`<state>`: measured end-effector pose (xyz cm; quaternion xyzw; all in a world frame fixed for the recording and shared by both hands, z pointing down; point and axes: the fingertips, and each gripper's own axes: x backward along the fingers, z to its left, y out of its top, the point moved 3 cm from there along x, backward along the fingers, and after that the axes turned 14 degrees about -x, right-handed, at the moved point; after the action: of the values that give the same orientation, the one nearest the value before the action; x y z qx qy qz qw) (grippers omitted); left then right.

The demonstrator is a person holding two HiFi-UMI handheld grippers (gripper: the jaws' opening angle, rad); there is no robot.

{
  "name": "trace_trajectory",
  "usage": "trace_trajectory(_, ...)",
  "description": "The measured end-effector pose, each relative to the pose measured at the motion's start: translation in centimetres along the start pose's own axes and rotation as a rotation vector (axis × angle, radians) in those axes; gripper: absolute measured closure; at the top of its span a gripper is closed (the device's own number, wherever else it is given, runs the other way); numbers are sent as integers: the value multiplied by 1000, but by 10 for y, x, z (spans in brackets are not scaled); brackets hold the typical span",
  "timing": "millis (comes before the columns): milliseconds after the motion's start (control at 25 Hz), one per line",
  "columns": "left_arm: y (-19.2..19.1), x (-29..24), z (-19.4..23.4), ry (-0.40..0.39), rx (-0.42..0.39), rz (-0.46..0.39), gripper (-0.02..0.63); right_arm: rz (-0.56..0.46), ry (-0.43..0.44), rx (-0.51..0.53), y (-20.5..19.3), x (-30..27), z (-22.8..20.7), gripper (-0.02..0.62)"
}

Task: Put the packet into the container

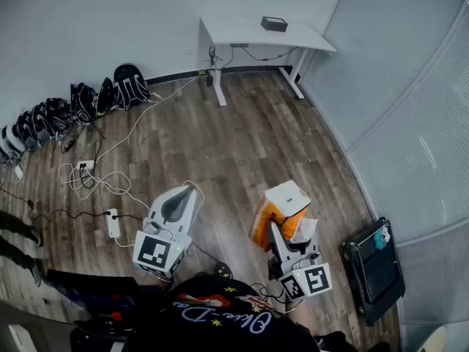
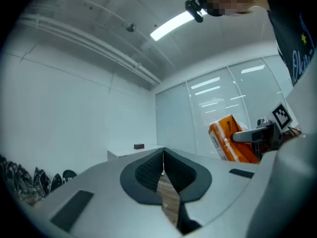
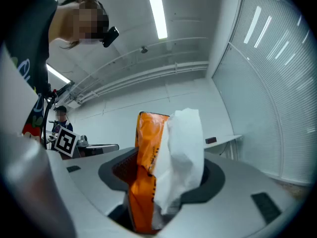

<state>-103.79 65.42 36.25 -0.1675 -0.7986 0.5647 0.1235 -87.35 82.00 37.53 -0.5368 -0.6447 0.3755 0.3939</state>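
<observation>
Well away from the white rectangular desk (image 1: 256, 31), on the side nearer the person, the right gripper (image 1: 277, 233) was clamped on an orange and white crinkled packet (image 1: 284, 204). The packet stood upright between the two jaws, which stood wide around it. In the right gripper view the orange foil side (image 3: 147, 148) pressed the left pad while the white side (image 3: 185, 143) bulged toward the right pad, and the top of the packet rose clear above the right gripper (image 3: 166, 175). The desk (image 3: 225, 140) showed small behind it.

Farther from the desk's right leg than the packet, a shallow black tray-like case (image 1: 374, 266) lay on the brown wooden plank floor (image 1: 242, 145), apart from the gripper and its load. A small black box (image 1: 274, 23) sat on the desk top.

Level with the packet on the desk's near side, toward the desk's left end, the left gripper (image 1: 189, 191) was clenched on nothing. In the left gripper view its tips (image 2: 162, 151) met, with bare floor showing behind the gap below them, and the packet (image 2: 229, 143) showed off to the right. Left of the desk, a row of dark backpacks (image 1: 80, 101) lined the wall, with white cables (image 1: 95, 176) trailing across the planks.
</observation>
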Motion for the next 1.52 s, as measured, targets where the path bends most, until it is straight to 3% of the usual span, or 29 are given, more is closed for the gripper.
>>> trace_trajectory(200,-3,-1,3,11,34,-18,597,-25,-8,4,4,-2,-3,342)
trace_trajectory(520,1,-5,-5,-5,12,-24,597,-39,6,32,7,-5,-1,342)
trace_trajectory(880,-2,-9,-7,-27,17,-38,597,-77,6,-17,8,-5,-4,342)
trace_trajectory(1360,6,-91,-53,-93,10,-37,597,-102,-69,-35,38,9,-96,342)
trace_trajectory(1520,6,-118,-49,-86,13,-18,597,-97,-85,-62,44,-8,-123,342)
